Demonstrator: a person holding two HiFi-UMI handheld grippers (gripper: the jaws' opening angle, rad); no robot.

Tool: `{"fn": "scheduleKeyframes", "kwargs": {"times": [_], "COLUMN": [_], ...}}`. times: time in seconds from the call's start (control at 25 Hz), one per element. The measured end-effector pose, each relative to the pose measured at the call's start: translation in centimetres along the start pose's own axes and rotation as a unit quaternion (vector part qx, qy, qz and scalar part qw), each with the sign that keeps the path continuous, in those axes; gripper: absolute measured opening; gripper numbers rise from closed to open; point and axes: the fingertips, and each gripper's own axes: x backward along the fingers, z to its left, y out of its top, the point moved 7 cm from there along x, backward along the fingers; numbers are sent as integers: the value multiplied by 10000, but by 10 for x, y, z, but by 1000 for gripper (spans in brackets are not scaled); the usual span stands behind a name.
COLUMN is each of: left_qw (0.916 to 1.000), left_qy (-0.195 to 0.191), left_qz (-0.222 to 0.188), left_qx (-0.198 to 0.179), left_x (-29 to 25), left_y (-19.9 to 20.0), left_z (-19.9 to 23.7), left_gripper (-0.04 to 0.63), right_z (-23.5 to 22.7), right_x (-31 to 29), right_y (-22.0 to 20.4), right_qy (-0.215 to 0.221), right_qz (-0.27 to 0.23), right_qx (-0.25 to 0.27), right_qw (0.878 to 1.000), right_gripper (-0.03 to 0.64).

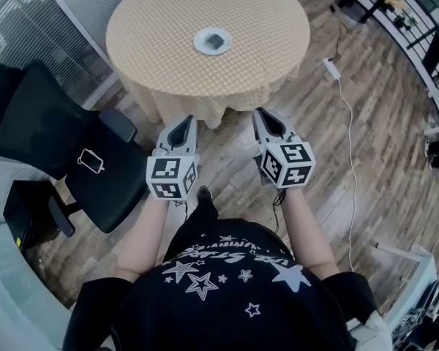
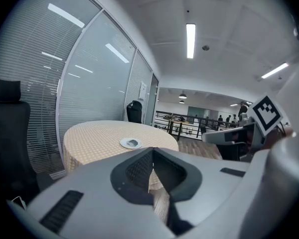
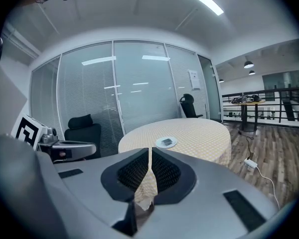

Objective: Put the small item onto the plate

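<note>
While the person stands on the wooden floor (image 1: pixel 366 167) a little back from the round bench (image 1: pixel 161 28), both grippers are held out in front of the body, side by side and short of the bench's edge. The left gripper (image 1: pixel 183 120) has its jaws pressed together with nothing between them; its own view shows the two tips meeting in a thin line. The right gripper (image 1: pixel 262 112) is likewise pressed together and empty, its tips meeting along a narrow seam in its own view.

The bench is covered with a yellow checked cloth (image 1: pixel 263 64) that hangs over the rim in folds. Near its middle lies a white round plate (image 1: pixel 199 44), and the small item (image 1: pixel 215 42) rests in the plate's centre. The item is grey, darker than the plate, low and roughly squarish; it is too small to tell what it is. Both gripper views show it as a flat grey patch inside the white rim, well apart from either gripper.

A black office chair (image 1: pixel 66 137) stands to the person's left, beside the bench. A white power strip (image 1: pixel 331 69) with a white cable lies on the floor to the right.
</note>
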Motion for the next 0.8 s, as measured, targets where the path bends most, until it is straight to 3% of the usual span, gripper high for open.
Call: {"fn": "scheduleKeyframes", "kwargs": {"times": [0.36, 0.8], "left_qw": [9992, 9986], "left_qy": [393, 401], "left_qz": [7, -295], "left_qx": [33, -175], "left_x": [55, 122], "left_y": [-18, -21], "left_z": [-70, -150], "left_gripper": [0, 0], "right_z": [-6, 4], "right_x": [78, 172], "right_y": [-17, -36], "right_qy": [379, 662], "right_qz": [-4, -257], "right_qx": [46, 150], "right_qw": [9993, 9974], "right_gripper": [40, 38]}}
